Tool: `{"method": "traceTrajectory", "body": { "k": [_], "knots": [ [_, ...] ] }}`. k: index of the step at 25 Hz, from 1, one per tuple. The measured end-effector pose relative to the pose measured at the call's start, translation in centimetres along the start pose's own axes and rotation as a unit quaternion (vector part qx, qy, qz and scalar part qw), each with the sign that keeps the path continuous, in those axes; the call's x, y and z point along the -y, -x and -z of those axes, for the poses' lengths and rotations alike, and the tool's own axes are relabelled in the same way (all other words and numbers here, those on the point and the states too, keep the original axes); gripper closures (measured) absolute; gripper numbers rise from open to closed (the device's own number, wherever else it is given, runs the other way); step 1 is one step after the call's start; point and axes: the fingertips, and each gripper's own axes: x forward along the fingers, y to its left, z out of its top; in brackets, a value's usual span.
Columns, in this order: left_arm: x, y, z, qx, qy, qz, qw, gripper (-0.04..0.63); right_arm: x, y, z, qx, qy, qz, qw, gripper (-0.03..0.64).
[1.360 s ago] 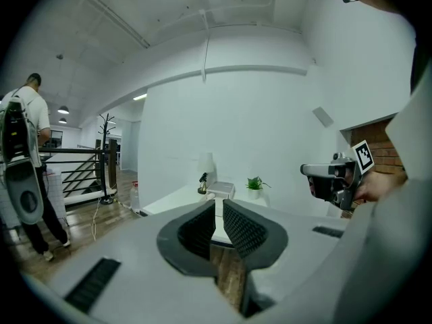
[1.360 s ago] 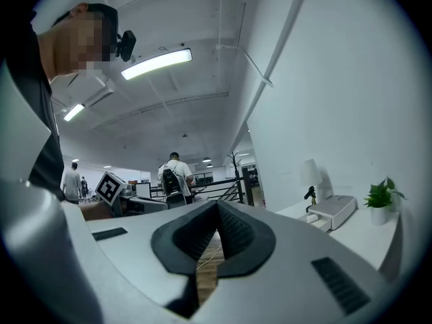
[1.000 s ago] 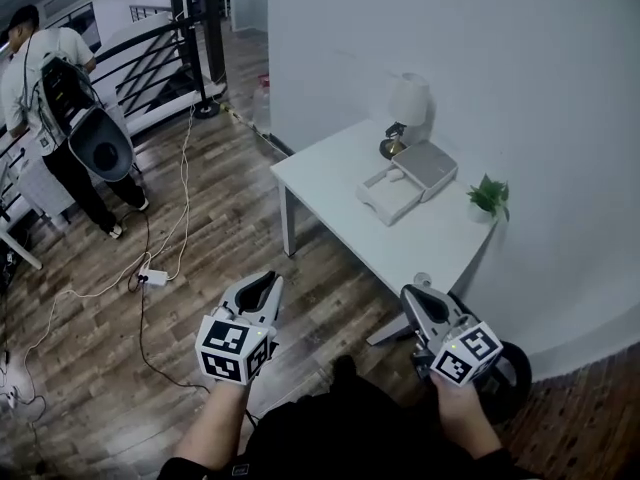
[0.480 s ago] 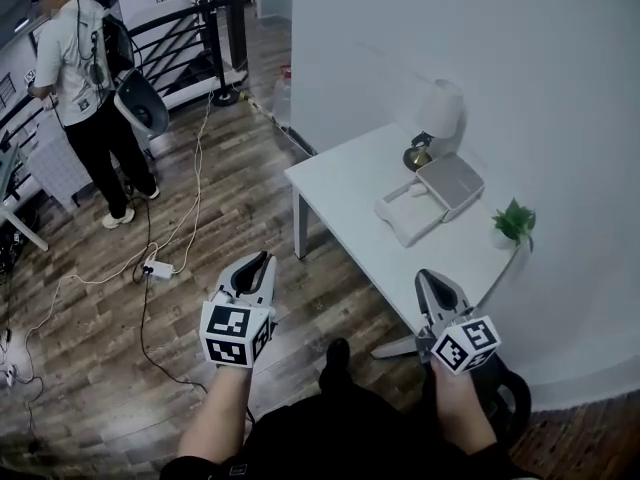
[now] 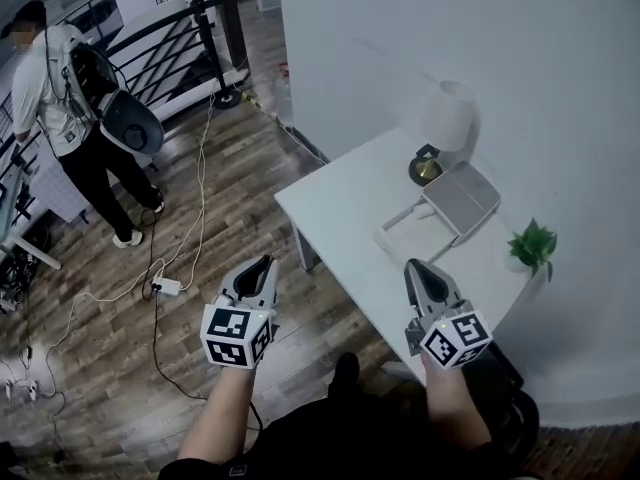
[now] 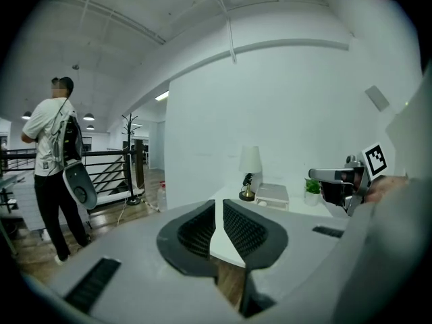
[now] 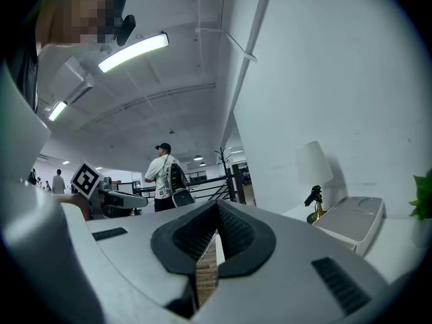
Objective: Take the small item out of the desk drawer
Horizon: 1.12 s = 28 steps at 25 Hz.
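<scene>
A small grey-topped drawer unit (image 5: 462, 196) sits on the white desk (image 5: 340, 203) by the wall, its white drawer (image 5: 402, 236) pulled out toward me. I cannot make out what lies in the drawer. My right gripper (image 5: 415, 266) is shut and empty, held over the desk's near edge just short of the drawer. My left gripper (image 5: 262, 265) hangs over the wooden floor left of the desk, shut with nothing in it. The left gripper view shows the unit (image 6: 273, 195) far ahead, past the closed jaws. In the right gripper view the unit (image 7: 351, 214) is at the right.
A white lamp (image 5: 447, 128) stands behind the unit and a small potted plant (image 5: 532, 243) to its right. A person with a backpack (image 5: 75, 118) stands at the far left by a black railing (image 5: 170, 38). Cables and a power strip (image 5: 165, 286) lie on the floor.
The head view has swung, so the desk sits a little more to the left and nearer. My right gripper now overlaps the desk's front edge. Both grippers stay shut.
</scene>
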Motion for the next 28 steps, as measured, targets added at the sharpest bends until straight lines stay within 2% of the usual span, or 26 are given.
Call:
{"method": "traceTrajectory", "body": {
  "k": [6, 11, 14, 20, 21, 23, 28],
  "knots": [
    [1.2, -6.4, -0.6, -0.027, -0.012, 0.007, 0.9995, 0.552, 5.9, -2.9, 1.1, -0.022, -0.006, -0.005, 1.000, 0.613],
    [3.2, -10.2, -2.1, -0.027, -0.027, 0.028, 0.9989, 0.551, 7.5, -3.8, 2.0, -0.061, 0.031, -0.039, 0.997, 0.611],
    [4.8, -12.6, -2.2, -0.033, -0.030, 0.051, 0.9977, 0.552, 8.1, -3.2, 2.3, -0.072, 0.037, -0.045, 0.996, 0.611],
    [8.3, -17.2, -2.0, -0.048, -0.042, 0.125, 0.9901, 0.552, 10.8, -2.1, 3.0, -0.090, 0.035, -0.003, 0.995, 0.609],
    [8.7, -18.2, -2.1, -0.049, -0.043, 0.135, 0.9887, 0.552, 11.4, -2.2, 3.2, -0.096, 0.033, 0.005, 0.995, 0.603],
    [9.5, -20.2, -2.4, -0.048, -0.046, 0.159, 0.9850, 0.551, 12.9, -2.5, 3.7, -0.110, 0.031, 0.024, 0.993, 0.550],
    [10.8, -24.9, -2.2, -0.046, -0.069, 0.218, 0.9723, 0.551, 16.5, -5.1, 5.5, -0.157, 0.037, 0.070, 0.984, 0.531]
  ]
}}
